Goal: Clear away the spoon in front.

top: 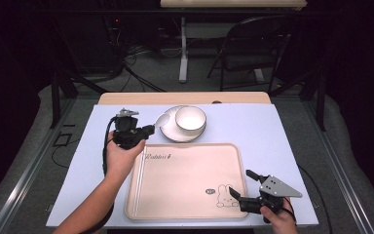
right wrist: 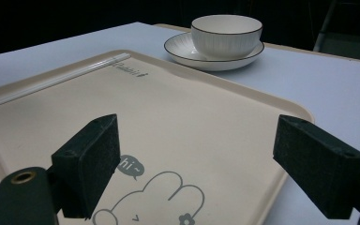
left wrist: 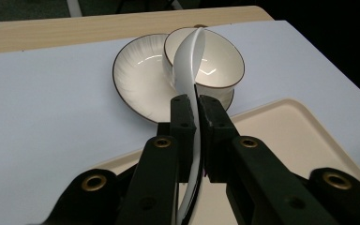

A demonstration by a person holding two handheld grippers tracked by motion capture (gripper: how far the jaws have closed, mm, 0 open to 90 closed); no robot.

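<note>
Left gripper [left wrist: 196, 110] has its jaws pinched tight on a white spoon [left wrist: 189, 63], held above the plate [left wrist: 136, 75] beside the bowl [left wrist: 218, 63]. Right gripper [right wrist: 211, 161] jaws spread wide over the tray [right wrist: 206, 117], near its "hi~" bunny print [right wrist: 150, 197].

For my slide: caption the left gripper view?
Hand-held gripper clamps a white spoon before bowl and plate.

High view looks down from above the tray's [top: 185, 183] near edge. Both gripper views sit low, close, facing the bowl [left wrist: 215, 61], which all three share.
</note>
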